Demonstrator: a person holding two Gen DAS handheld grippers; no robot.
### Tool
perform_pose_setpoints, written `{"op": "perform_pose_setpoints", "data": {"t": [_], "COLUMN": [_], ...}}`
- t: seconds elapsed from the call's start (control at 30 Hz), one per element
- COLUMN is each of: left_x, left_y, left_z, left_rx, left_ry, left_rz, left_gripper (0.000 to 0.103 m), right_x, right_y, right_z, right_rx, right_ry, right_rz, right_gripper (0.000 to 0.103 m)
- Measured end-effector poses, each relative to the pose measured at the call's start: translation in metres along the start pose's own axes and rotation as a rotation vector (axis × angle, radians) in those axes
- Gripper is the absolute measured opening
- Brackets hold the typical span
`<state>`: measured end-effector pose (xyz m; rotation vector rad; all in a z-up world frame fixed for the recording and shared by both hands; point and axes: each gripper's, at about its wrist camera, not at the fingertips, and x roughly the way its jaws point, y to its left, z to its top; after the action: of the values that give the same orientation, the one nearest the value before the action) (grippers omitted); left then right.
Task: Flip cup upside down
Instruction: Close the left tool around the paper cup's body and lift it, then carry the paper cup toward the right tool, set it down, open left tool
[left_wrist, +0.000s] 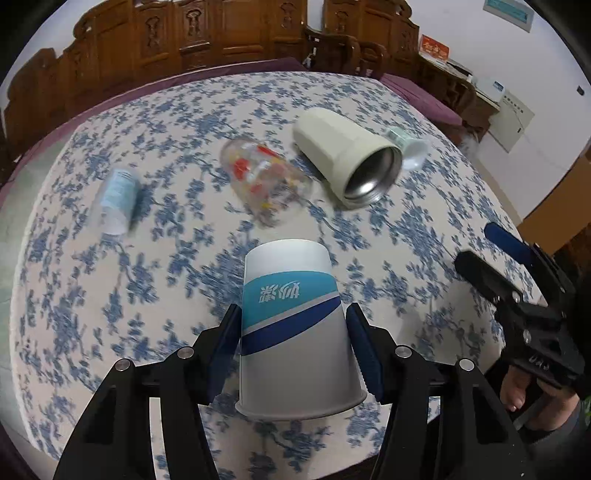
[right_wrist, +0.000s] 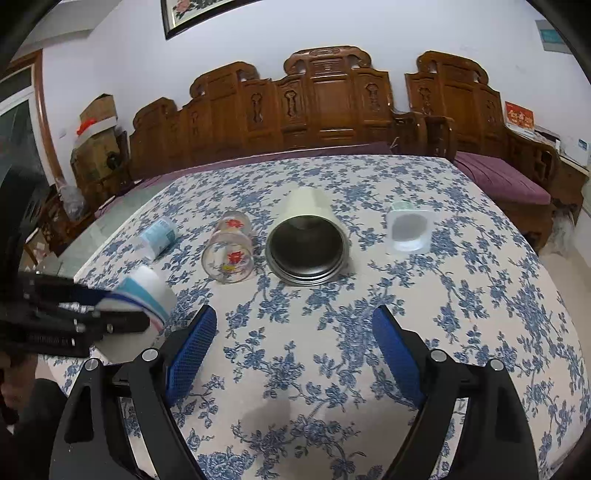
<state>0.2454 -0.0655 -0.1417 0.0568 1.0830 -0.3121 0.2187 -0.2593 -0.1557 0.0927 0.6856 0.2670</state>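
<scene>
White paper cup with a teal and navy band (left_wrist: 295, 328), inverted, rim toward the camera and flat base pointing away, printed characters upside down; pinched on both sides between the blue-padded fingers of the left claw (left_wrist: 293, 347), above the near part of the tabletop covered in a blue-flowered white cloth (left_wrist: 424, 236). Whether the rim touches the cloth: cannot tell. Seen again from the right wrist view at far left, same cup (right_wrist: 147, 291) clamped in the left claw (right_wrist: 122, 306), blurred.

Beyond the cup, lying on their sides in a loose row: small clear plastic cup with a pale blue label (left_wrist: 118, 195) at left, clear drinking glass with red and yellow print (left_wrist: 258, 177) in the middle, cream-coloured steel-lined tumbler (left_wrist: 343, 158) to its right, mouth facing the cameras, and just behind that a small translucent white plastic cup (left_wrist: 410, 147).

Right claw (right_wrist: 295, 354) spread wide, holding nothing, blue pads (right_wrist: 192, 350) well apart over bare cloth, aimed toward the tumbler (right_wrist: 308, 243); visible too in the left wrist view at right edge (left_wrist: 517, 280).

Carved brown wooden bench (right_wrist: 325, 99) with a purple cushion behind the tabletop
</scene>
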Motion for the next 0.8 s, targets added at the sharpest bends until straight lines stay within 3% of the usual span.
{"op": "perform_pose_setpoints", "data": {"t": [0.4,0.47,0.6,0.8], "left_x": [0.020,0.015,-0.002,-0.039], "left_y": [-0.009,-0.006,0.007,0.030], "left_z": [-0.018,-0.021,-0.031,-0.047], "left_rx": [-0.001,-0.006,-0.037,-0.073], "left_ry": [0.007,-0.019,-0.082,-0.249], "left_rz": [0.006,0.016,0.029,0.108], "left_gripper": [0.059,0.067,0.070,0.089], "right_x": [0.000,0.001,0.001,0.000], "right_y": [0.001,0.003,0.010,0.030], "right_z": [-0.001,-0.002,-0.003,0.001], "right_rx": [-0.007,-0.015,-0.031,-0.065], "right_ry": [0.003,0.006,0.014,0.036], "right_rz": [-0.006,-0.010,-0.010,0.004], "right_gripper": [0.088,0.088,0.088,0.088]}}
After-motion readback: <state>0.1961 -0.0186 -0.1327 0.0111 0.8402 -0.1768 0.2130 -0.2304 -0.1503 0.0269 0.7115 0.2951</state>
